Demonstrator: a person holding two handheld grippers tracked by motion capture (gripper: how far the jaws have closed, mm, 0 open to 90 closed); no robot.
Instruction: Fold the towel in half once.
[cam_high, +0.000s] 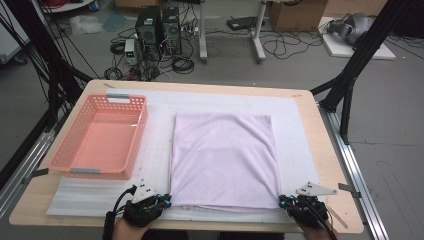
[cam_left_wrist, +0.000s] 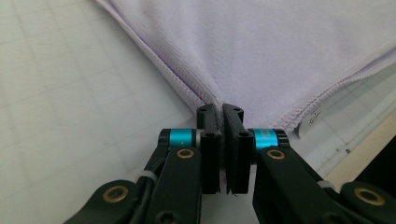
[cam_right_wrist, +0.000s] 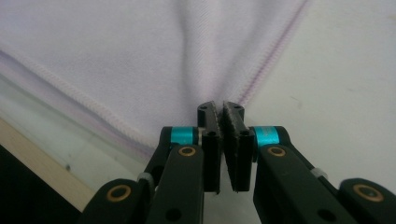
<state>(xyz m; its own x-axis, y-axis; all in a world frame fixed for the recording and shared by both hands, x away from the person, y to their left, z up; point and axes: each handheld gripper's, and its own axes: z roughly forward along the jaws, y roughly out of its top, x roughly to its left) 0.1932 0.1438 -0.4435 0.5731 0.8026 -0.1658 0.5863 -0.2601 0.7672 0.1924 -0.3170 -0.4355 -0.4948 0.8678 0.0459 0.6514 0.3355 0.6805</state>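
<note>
While pinched at both near corners, spread flat across a white gridded mat (cam_high: 160, 150) on a wooden table (cam_high: 330, 160): a pale lilac cloth (cam_high: 224, 160), seemingly folded double, though the layers are hard to tell apart. Left gripper (cam_high: 168, 201) clamped tight on the near-left corner (cam_left_wrist: 212, 100), jaws pressed together with fabric puckering between them. Right gripper (cam_high: 281, 200) likewise closed on the near-right corner (cam_right_wrist: 224, 100), hem stitching running off to either side. Left of the cloth and apart from it, a pink plastic basket (cam_high: 132, 140).
</note>
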